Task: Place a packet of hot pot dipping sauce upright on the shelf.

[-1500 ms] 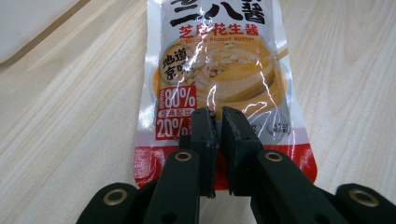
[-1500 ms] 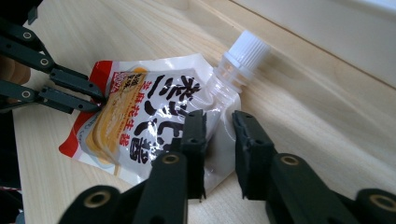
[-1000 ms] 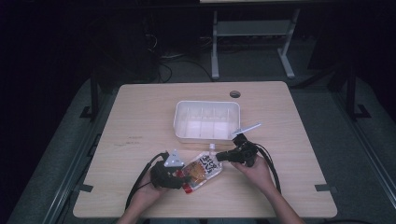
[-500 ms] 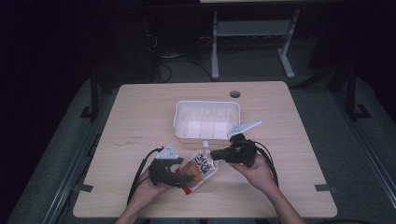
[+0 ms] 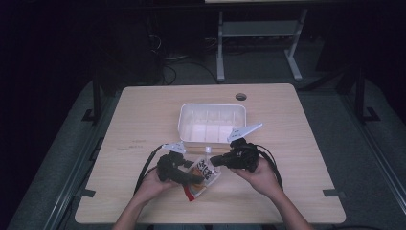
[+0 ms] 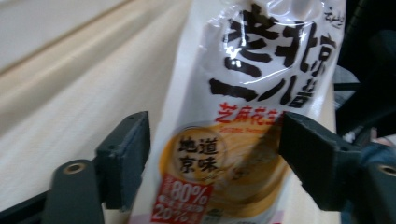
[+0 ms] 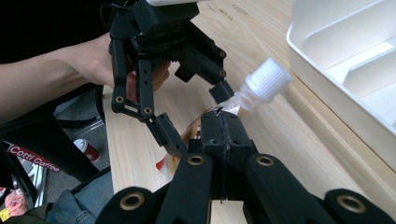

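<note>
A white and orange sauce pouch (image 5: pixel 205 176) with black lettering lies tilted near the table's front edge, its white screw cap (image 7: pixel 266 84) raised. My right gripper (image 7: pixel 223 126) is shut on the pouch's top seam just below the cap; from above this gripper (image 5: pixel 214 161) points left. In its own view my left gripper (image 6: pixel 212 154) stands open with the lower part of the pouch (image 6: pixel 243 116) between its jaws, which have just been closing. One pad sits clear of the pouch edge. From above, the left gripper (image 5: pixel 194 178) reaches in from the left.
A white divided tray (image 5: pixel 182 120) stands just behind the grippers at mid table, and its wall (image 7: pixel 327 51) is close to my right gripper. A round cable hole (image 5: pixel 241 96) sits near the far edge. Bare wood lies to both sides.
My right gripper has risen and lifted the pouch's cap end. The left gripper has shifted right along the pouch, with its jaws now on either side of the lower part.
</note>
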Demonstrator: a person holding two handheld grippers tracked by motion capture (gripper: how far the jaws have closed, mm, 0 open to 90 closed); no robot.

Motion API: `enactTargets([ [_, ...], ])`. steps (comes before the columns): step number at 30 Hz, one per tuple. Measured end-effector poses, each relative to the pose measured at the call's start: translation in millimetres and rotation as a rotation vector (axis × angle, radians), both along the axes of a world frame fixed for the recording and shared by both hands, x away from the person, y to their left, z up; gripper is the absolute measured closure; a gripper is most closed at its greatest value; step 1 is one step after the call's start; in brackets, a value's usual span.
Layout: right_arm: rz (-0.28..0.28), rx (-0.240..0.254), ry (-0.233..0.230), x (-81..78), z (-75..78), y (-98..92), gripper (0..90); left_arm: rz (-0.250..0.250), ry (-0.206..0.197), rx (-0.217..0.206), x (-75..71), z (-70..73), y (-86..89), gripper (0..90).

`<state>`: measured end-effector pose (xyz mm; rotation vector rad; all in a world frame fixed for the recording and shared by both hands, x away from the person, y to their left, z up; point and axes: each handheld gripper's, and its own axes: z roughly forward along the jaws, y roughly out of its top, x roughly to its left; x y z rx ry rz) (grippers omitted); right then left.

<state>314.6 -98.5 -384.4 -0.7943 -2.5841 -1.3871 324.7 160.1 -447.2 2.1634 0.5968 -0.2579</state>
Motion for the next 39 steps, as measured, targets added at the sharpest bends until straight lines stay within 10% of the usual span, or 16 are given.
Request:
enactTargets([
  [13,0.017,-0.013,0.001,-2.8,-4.1,8.6,89.4,-0.039,-0.02,0.039,-5.9,4.6,1.6,83.8],
  [19,0.004,0.001,-0.003,-2.5,-4.1,5.9,85.8,-0.022,-0.045,0.035,-9.0,8.1,4.2,87.2],
  [31,-0.038,0.06,0.079,0.5,-23.8,-7.8,48.6,0.006,-0.063,0.028,-12.1,8.7,8.5,88.4],
  [39,-0.026,0.046,0.119,-3.0,-40.3,3.0,46.9,0.036,-0.077,0.006,-13.6,10.8,12.7,88.9],
])
